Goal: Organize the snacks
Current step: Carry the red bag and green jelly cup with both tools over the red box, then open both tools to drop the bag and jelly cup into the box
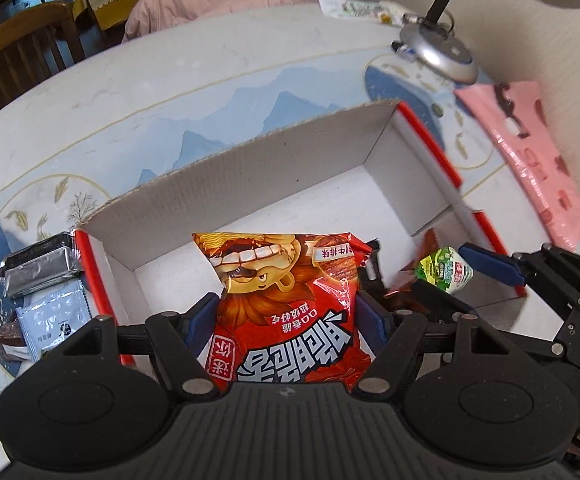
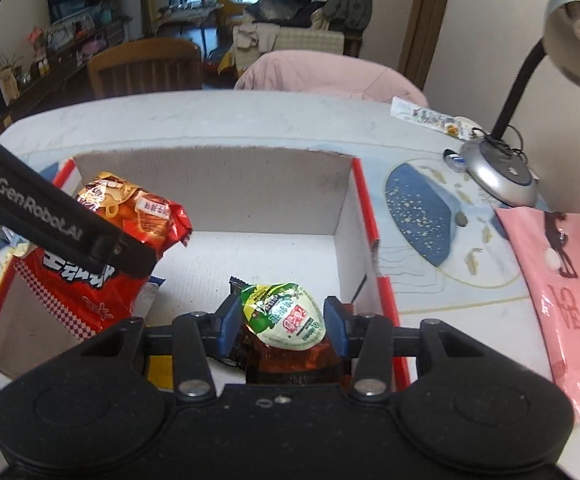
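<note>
Here, my left gripper (image 1: 287, 316) jaws clamped on the red snack bag (image 1: 290, 304), my right gripper (image 2: 279, 326) jaws narrow around the green jelly cup (image 2: 283, 316), cardboard box (image 2: 217, 184) just ahead of both.

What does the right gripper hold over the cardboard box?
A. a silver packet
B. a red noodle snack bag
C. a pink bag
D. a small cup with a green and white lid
D: the right gripper has its blue pads on both sides of the green-lidded cup, above the cardboard box.
</note>
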